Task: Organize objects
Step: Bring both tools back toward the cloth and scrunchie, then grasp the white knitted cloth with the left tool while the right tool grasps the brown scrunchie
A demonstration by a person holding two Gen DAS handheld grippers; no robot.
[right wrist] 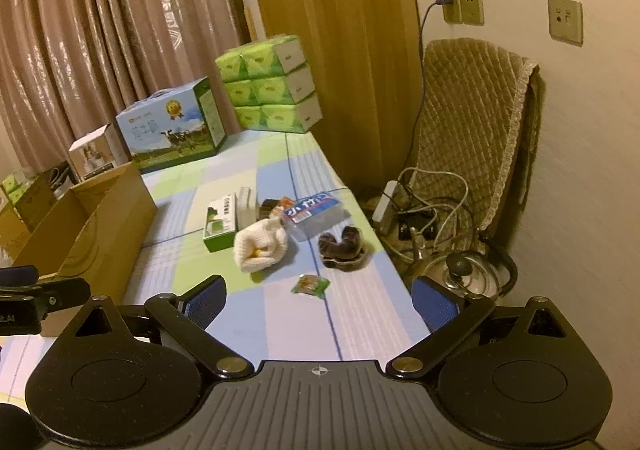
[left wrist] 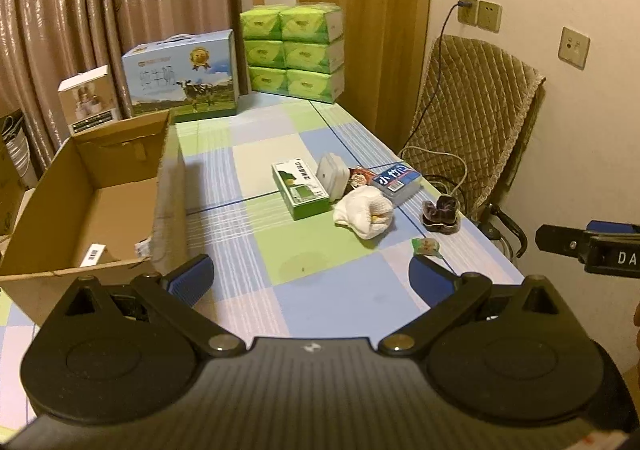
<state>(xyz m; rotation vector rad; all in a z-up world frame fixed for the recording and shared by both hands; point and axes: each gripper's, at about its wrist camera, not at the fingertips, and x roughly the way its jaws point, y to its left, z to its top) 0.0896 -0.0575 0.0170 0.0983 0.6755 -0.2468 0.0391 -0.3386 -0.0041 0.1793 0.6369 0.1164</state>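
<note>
Small objects lie grouped on the checked tablecloth: a green-white box (left wrist: 301,188) (right wrist: 219,224), a white cloth bundle (left wrist: 365,211) (right wrist: 260,244), a clear blue-labelled case (left wrist: 396,178) (right wrist: 314,215), a dark brown object in a dish (left wrist: 441,213) (right wrist: 342,248), a small white box (left wrist: 332,175) and a green snack packet (left wrist: 426,246) (right wrist: 310,285). An open cardboard box (left wrist: 100,202) (right wrist: 86,228) stands at the left. My left gripper (left wrist: 310,278) is open and empty, short of the objects. My right gripper (right wrist: 320,300) is open and empty, just before the packet.
A milk carton box (left wrist: 184,76), stacked green tissue packs (left wrist: 294,50) and a small white box (left wrist: 88,98) stand at the table's far end. To the right are a padded chair (left wrist: 472,122), cables and a metal pot (right wrist: 464,274) past the table edge.
</note>
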